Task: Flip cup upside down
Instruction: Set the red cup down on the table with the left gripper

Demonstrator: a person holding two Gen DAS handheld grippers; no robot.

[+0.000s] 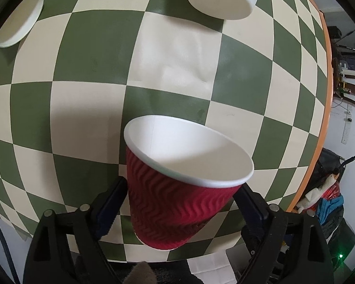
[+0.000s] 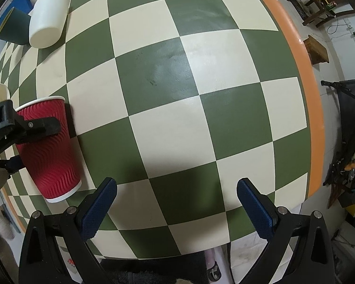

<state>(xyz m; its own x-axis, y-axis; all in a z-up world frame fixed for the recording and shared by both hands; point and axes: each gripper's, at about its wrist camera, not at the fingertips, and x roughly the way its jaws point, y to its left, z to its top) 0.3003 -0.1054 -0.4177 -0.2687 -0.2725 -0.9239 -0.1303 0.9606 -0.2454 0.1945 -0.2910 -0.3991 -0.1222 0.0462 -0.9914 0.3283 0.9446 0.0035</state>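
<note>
Our left claw [image 1: 181, 203] grips the red ribbed cup [image 1: 177, 198] by its sides, fingers pressed against the corrugated wall, and holds it tilted above the checkered surface [image 1: 94, 75]. The white inside of the cup looks empty. Its base is partly cut off behind the claw. From the right wrist view we see the same cup [image 2: 48, 151] at the left edge, rim toward the far side. Our right claw [image 2: 176, 187] stands wide apart, holding nothing. A white cup [image 2: 48, 19] lies on its side farther off; a white plate [image 1: 19, 21] is partly cropped.
</note>
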